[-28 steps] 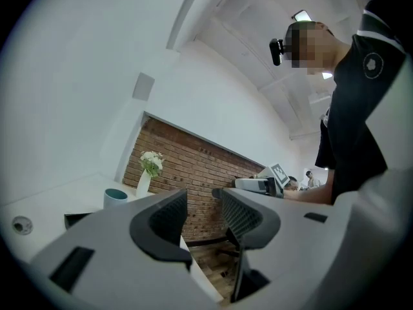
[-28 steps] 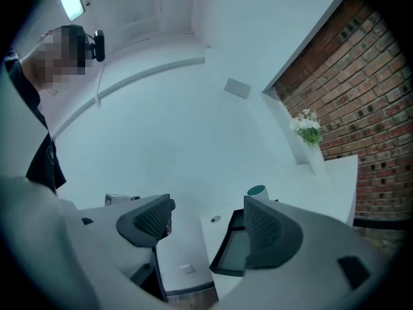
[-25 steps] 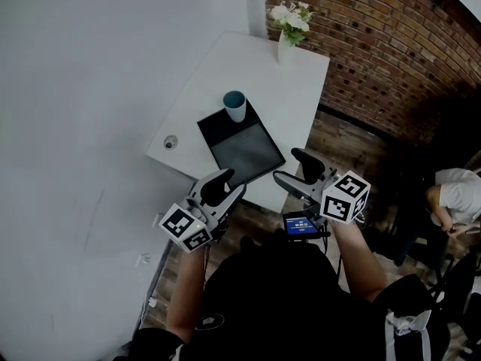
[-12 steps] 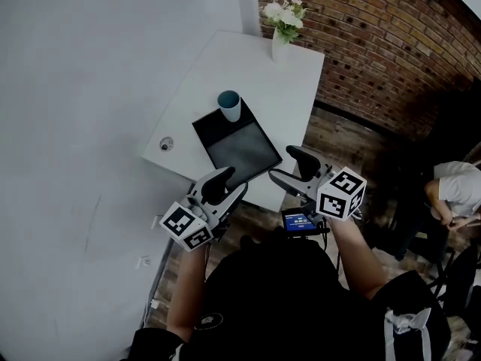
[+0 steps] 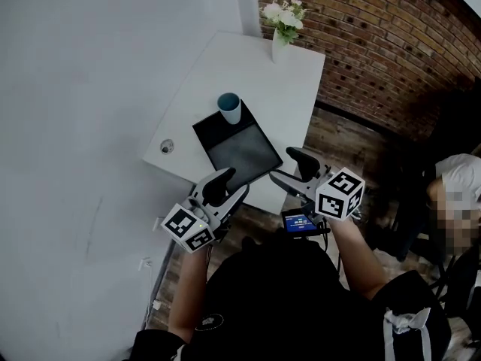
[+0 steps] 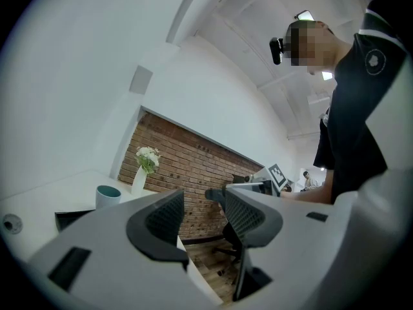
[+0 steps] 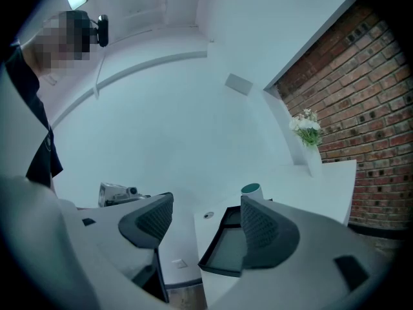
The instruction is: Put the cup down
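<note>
Holding nothing, the left tool (image 6: pixel 203 200) has just been opening; the right tool (image 7: pixel 206 203) gapes empty.

cup (image 5: pixel 230 108) pale, teal inside | tray (image 5: pixel 239 150) black, dark grey bed | table (image 5: pixel 279 81) white | far-right wall (image 5: pixel 376 36) red-brown brick | flowers (image 5: pixel 284 13) white, green leaves | left gripper (image 5: pixel 225 189), right gripper (image 5: pixel 295 173) grey, black jaws, black-and-white square-patterned cubes

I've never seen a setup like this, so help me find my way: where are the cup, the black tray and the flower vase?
cup (image 5: pixel 231 112): head view, its white side wall.
black tray (image 5: pixel 244 155): head view, its bare grey floor.
flower vase (image 5: pixel 279 48): head view, its white body.
</note>
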### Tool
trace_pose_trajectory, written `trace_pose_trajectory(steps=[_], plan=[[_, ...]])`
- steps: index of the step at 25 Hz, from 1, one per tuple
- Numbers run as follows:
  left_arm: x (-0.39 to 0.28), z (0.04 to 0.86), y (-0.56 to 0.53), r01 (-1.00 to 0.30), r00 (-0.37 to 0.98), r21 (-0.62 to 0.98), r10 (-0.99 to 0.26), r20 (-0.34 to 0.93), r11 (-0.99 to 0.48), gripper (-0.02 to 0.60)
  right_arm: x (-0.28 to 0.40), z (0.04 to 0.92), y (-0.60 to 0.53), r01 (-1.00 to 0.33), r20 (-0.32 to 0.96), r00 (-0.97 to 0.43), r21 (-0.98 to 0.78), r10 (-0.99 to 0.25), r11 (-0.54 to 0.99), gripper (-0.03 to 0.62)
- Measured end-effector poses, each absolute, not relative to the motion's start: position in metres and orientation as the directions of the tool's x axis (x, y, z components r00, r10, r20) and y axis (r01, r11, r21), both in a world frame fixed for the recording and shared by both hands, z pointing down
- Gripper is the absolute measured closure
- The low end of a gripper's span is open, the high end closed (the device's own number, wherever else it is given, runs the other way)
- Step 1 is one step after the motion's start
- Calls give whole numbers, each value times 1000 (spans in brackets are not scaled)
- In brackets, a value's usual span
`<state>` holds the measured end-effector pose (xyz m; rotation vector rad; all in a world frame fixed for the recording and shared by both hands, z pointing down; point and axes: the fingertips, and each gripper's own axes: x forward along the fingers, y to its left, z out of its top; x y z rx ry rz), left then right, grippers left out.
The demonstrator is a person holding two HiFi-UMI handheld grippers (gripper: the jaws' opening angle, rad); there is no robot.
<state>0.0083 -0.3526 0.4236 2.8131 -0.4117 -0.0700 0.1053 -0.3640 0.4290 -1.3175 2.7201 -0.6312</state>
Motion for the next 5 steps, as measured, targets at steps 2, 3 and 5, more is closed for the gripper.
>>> trace_pose_trajectory(steps=[2,3,5], plan=[[8,423,-354,-278,956,298,-293,-6,-913,393,105,429,-365,-737,127,-638,-385,-760,555,250],[8,423,-354,-280,956,298,-295,-6,-913,393,105,428,-365,-736,125,-639,-386,-759,556,252],[8,421,-355,-284,954,298,-299,-5,-911,393,105,426,-366,-735,123,-641,-383,-758,559,252]])
